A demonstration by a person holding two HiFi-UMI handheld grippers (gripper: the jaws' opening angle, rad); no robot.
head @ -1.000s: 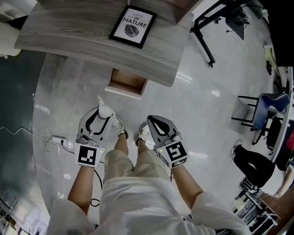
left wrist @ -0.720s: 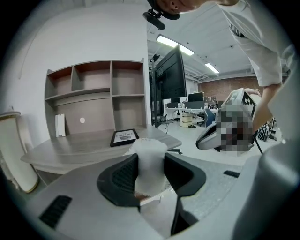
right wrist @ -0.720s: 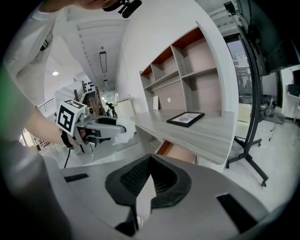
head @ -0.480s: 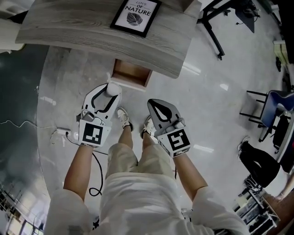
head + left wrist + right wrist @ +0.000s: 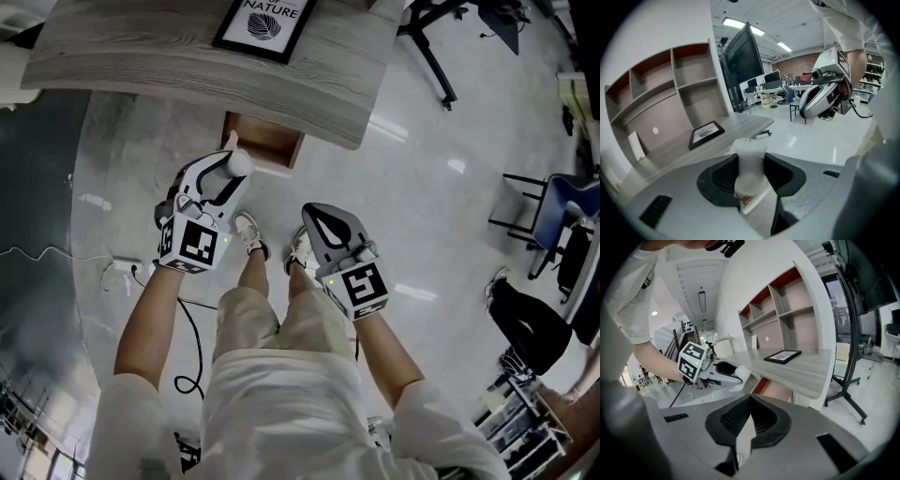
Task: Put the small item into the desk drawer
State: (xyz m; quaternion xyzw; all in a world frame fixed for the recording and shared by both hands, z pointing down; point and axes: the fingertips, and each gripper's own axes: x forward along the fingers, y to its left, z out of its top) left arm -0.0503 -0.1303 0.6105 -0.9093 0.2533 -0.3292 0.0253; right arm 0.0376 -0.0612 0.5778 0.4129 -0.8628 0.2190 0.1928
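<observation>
My left gripper (image 5: 232,168) is shut on a small white item (image 5: 240,161), which stands between its pads (image 5: 725,174) in the left gripper view. In the head view the item hangs just at the front edge of the open wooden drawer (image 5: 267,141) under the grey desk (image 5: 187,61). The right gripper view shows the same item (image 5: 739,376) in front of the drawer (image 5: 771,389). My right gripper (image 5: 310,210) is lower and to the right, above the person's feet, with its jaws shut and nothing in them (image 5: 749,401).
A framed print (image 5: 262,19) lies on the desk top. Shelving (image 5: 670,89) rises behind the desk. A black stand (image 5: 427,52) and a blue chair (image 5: 553,211) are off to the right. A power strip and cable (image 5: 127,270) lie on the floor at the left.
My left gripper has carried the white item forward, from over the floor to the drawer's front edge. The right gripper has hardly moved.
</observation>
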